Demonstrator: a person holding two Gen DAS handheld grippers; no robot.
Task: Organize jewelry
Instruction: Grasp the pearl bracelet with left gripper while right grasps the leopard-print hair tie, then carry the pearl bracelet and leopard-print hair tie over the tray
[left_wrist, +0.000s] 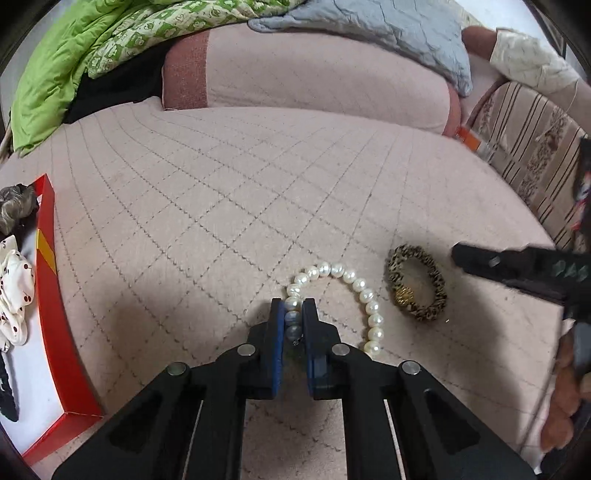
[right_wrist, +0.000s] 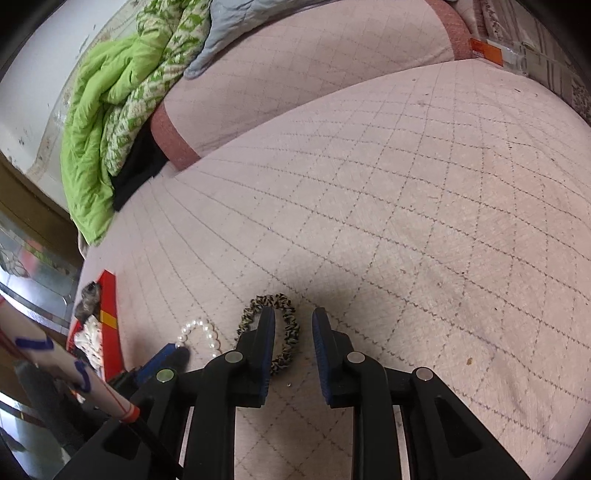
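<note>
On the pink quilted bedspread (left_wrist: 229, 192), wide bare room ahead, the left gripper (left_wrist: 294, 314) clenches one white pearl bracelet (left_wrist: 347, 275). The right gripper (right_wrist: 293, 321) gapes, empty, over one leopard-print fabric scrunchie (right_wrist: 291, 325); one red-rimmed cardboard box (left_wrist: 51, 295) lies at the left edge.

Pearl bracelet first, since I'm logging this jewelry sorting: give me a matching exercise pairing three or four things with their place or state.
Things:
1. pearl bracelet
2. leopard-print scrunchie
3. red box
4. right gripper

States:
A. jaws apart, over the bed
B. pinched between blue pads
C. lying free on the bed cover
D. at the bed's edge, holding hair ties

Pairs: 1-B, 2-C, 3-D, 4-A
</note>
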